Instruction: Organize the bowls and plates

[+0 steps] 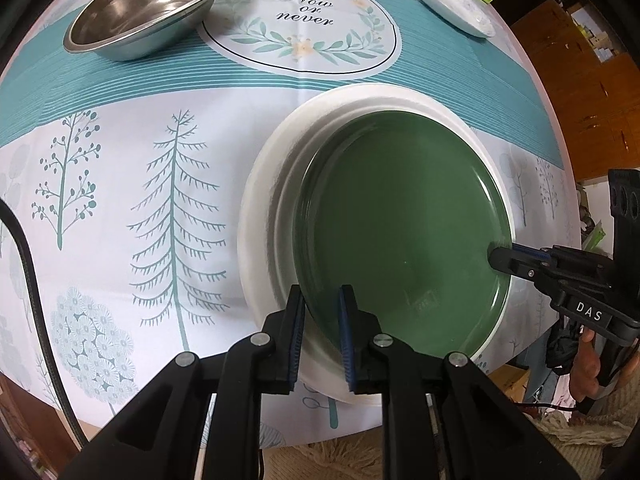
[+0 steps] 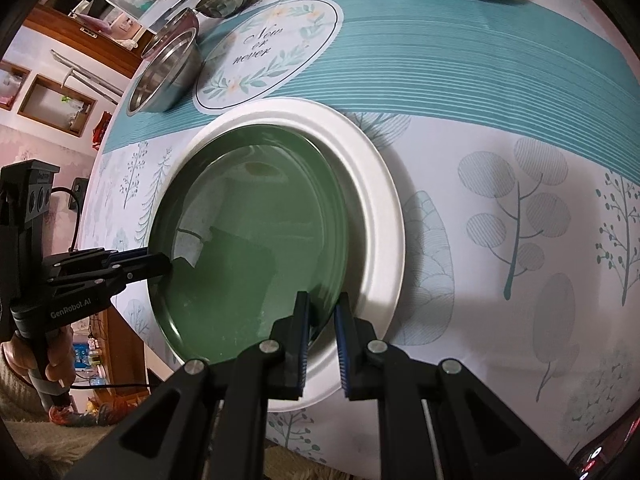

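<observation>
We see a bench (image 1: pixel 120 208) draped in a white and teal cloth (image 2: pixel 480 92) printed with trees. Wooden cabinets (image 1: pixel 592 92) stand at one side; a pale wall with recessed wooden shelves (image 2: pixel 56 104) rises at the other.

Bare tree-printed tablecloth (image 1: pixel 120 208) lies open to the left of the white paper plate (image 1: pixel 260 216); more open cloth lies on its right. Across the teal band, a round stainless-steel bowl (image 1: pixel 144 12) and a pale patterned plate (image 1: pixel 452 0) obstruct the table's far side. Items behind the bowl appear cluttered.
</observation>
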Available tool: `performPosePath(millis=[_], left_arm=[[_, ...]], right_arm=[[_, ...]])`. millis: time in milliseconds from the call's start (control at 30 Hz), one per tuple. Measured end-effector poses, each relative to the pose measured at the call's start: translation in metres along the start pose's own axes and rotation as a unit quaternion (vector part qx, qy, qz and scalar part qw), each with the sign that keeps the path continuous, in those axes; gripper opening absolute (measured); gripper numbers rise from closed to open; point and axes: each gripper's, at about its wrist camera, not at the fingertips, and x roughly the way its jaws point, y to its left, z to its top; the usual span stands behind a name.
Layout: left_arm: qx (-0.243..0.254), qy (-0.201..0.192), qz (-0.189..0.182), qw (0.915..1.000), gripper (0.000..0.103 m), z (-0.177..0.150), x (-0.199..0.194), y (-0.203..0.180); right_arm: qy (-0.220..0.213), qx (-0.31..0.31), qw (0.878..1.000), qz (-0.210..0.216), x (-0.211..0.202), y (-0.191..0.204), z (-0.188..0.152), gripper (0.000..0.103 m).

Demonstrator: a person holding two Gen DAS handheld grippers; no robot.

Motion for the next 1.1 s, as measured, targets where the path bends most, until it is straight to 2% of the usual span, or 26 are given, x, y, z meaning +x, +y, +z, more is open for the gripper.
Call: performPosePath(millis=[200, 367, 467, 500, 533, 667, 967, 1100], left_arm=[[-0.001, 0.004, -0.002, 1.0000, 0.017, 0.002, 0.000, 0.005], [-0.004, 0.005, -0.004, 1.0000, 0.026, 0.003, -0.002, 0.006], [-0.003, -0.003, -0.002, 1.0000, 0.039, 0.003, -0.008, 0.004], [-0.003, -0.006, 0.002, 1.0000, 0.048, 0.004, -0.010, 0.004], [-0.004, -0.012, 0.007, 0.9999, 0.052, 0.005, -0.013, 0.004], [-0.006, -0.022, 0.006, 0.9997, 0.052, 0.007, -0.024, 0.006], [0.004, -0.059, 0.001, 0.9982, 0.054, 0.016, -0.059, -0.006], [0.019, -0.083, 0.004, 0.9964, 0.063, 0.026, -0.074, -0.024]], right_arm=[[0.008, 0.000, 1.000, -0.007, 0.000, 0.002, 0.002, 0.014], [0.011, -0.002, 1.000, -0.014, -0.002, 0.004, 0.004, 0.014], [0.009, -0.003, 1.000, -0.019, -0.004, 0.003, 0.004, 0.016], [0.006, -0.004, 1.000, -0.019, -0.006, 0.003, 0.004, 0.018], [0.004, -0.005, 1.000, -0.020, -0.007, 0.004, 0.004, 0.019], [-0.014, -0.015, 0.999, -0.035, -0.018, 0.006, 0.005, 0.027], [-0.037, -0.017, 0.999, -0.030, -0.042, 0.004, 0.008, 0.027], [-0.046, -0.012, 0.999, -0.025, -0.051, 0.002, 0.010, 0.027]])
